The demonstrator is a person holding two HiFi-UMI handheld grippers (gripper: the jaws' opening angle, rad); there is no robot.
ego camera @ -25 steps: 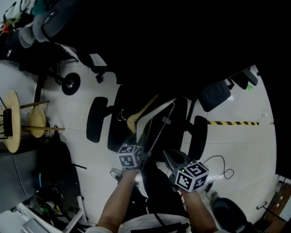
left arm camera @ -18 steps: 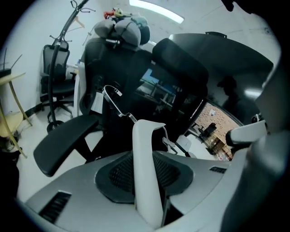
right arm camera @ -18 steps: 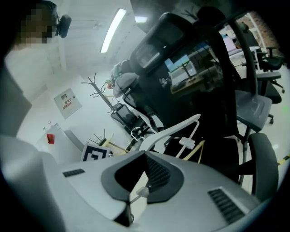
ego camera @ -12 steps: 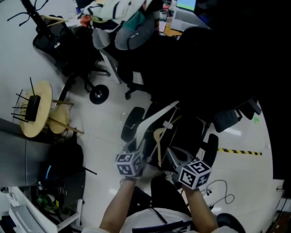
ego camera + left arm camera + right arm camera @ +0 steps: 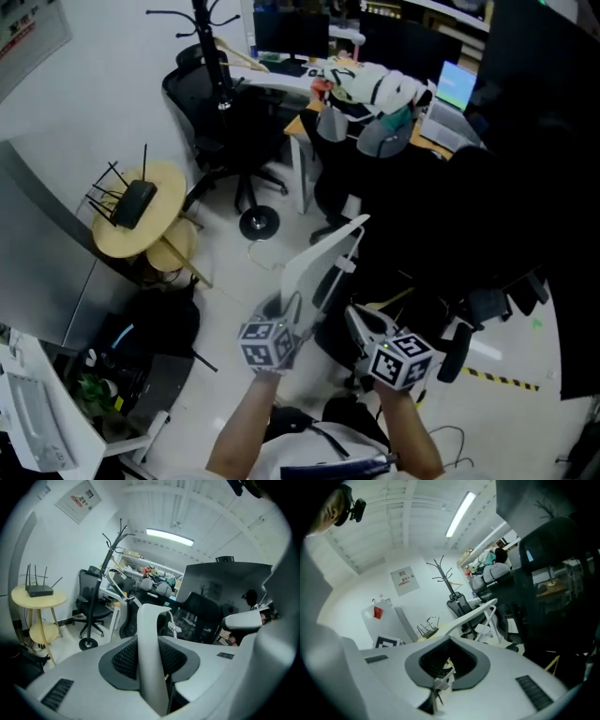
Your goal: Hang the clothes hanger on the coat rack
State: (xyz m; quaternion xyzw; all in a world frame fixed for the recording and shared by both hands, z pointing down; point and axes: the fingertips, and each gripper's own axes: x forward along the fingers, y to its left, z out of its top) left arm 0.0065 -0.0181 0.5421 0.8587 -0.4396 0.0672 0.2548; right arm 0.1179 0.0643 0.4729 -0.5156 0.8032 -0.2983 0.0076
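Observation:
I carry a white clothes hanger (image 5: 323, 253) in both grippers, raised over the floor. My left gripper (image 5: 292, 311) is shut on its broad white arm (image 5: 150, 658), and the metal hook (image 5: 115, 578) sticks out ahead of it. My right gripper (image 5: 356, 321) is shut on the hanger's thin lower bar with a small clip (image 5: 440, 681); the white arm (image 5: 476, 611) runs past above it. The black coat rack (image 5: 214, 56) stands at the far side by the wall, well beyond the hanger, its prongs (image 5: 117, 536) bare in the left gripper view and also in the right gripper view (image 5: 445, 576).
A round yellow side table (image 5: 159, 234) with a black router stands at the left, beside a grey cabinet (image 5: 37, 262). Black office chairs (image 5: 230, 131) surround the coat rack's foot. A cluttered desk (image 5: 375, 94) lies behind, and a dark chair (image 5: 469, 234) is close on the right.
Both grippers have risen with the hanger. The head view has swung up from the floor and chair, so the side table, desk and coat rack have come into view.

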